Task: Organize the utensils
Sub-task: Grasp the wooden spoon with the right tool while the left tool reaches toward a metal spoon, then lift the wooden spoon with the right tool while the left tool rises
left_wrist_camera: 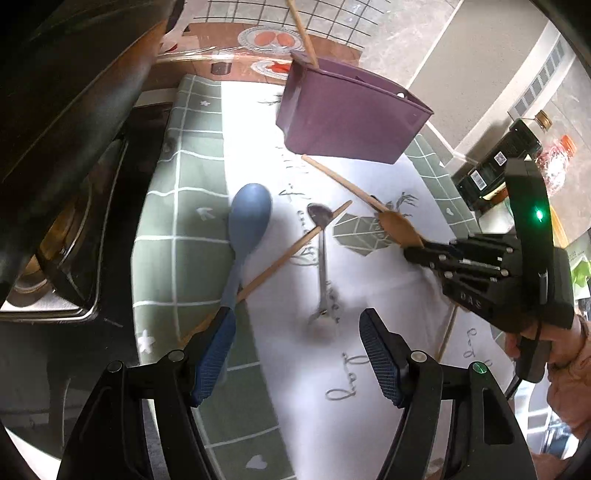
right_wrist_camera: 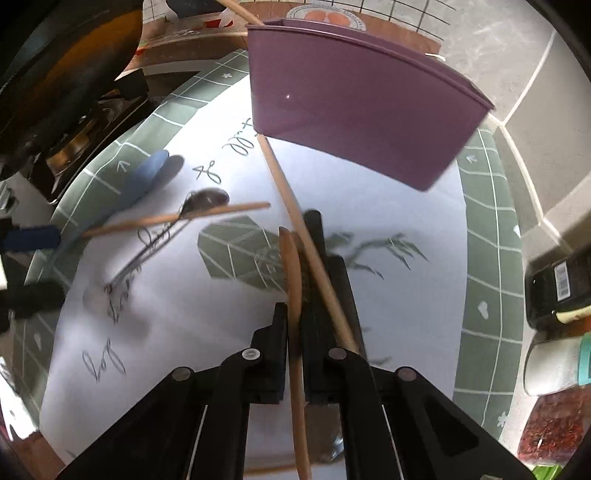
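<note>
Your left gripper (left_wrist_camera: pixel 297 354): black frame, blue textured pads (left_wrist_camera: pixel 216 354), silver screws. Your right gripper (left_wrist_camera: pixel 410 251): black, green light, "DAS" marking; pink sleeve.

Bright overexposed white mat (left_wrist_camera: pixel 295 369) — soft shadows, motion blur, fisheye-bent dark edges.

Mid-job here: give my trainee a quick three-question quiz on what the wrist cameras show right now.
1. True or false: the right gripper is shut on the brown wooden spoon.
2. Which utensil lies nearest the open left gripper? A) blue plastic spoon B) small metal spoon C) wooden spoon
3. Fill in: a wooden chopstick already stands in the ______ plastic holder.

Key: 1 true; 2 A; 3 purple.
</note>
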A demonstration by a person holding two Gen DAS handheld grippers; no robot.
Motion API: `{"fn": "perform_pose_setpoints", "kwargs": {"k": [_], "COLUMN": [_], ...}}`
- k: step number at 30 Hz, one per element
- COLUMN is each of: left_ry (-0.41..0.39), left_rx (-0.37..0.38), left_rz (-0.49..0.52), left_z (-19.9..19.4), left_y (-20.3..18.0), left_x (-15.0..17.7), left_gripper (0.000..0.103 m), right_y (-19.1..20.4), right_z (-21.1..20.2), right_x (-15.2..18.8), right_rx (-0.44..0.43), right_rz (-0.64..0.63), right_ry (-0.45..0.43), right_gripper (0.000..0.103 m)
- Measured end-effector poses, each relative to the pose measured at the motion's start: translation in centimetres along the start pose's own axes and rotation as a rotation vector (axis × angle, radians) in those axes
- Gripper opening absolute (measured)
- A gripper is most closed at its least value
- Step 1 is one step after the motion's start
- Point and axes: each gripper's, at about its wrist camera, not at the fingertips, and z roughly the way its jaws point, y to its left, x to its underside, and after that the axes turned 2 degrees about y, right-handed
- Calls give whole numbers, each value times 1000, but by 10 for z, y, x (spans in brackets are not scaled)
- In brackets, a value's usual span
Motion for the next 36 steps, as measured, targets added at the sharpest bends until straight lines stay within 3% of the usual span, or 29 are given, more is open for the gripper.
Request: {"fn": "perform_pose_setpoints", "kwargs": {"k": [5, 10, 15, 20, 25, 30, 36], "left_ry": [57, 49, 3, -22, -56, -102, -195], "left_rx": [27, -44, -75, -119, -160, -185, -188], "left_rz": [77, 168, 128, 54, -6, -4, 9], "left_z": [14, 9, 15, 28, 34, 33, 3], "left_y": [-21, -39, -41, -38, -34, -33, -36], "left_x": [-4, 12, 28, 28, 26, 28, 27], "left_gripper": [69, 61, 47, 46, 38, 22, 22], "right_y": [-18, -23, -23, -17, -13, -12, -20], "right_z": [-7, -7, -6, -3, -4, -5, -10], "right_x": [13, 16, 17, 13, 13, 14, 19], "right_rx": [-80, -129, -145, -123, -95, -86, -139], "right_rz": [48, 67, 76, 39, 3, -12, 8], "right_ry": [-16, -37, -48, -53, -52, -55, -80], "right_gripper": [5, 6, 6, 7, 8, 8, 10]}}
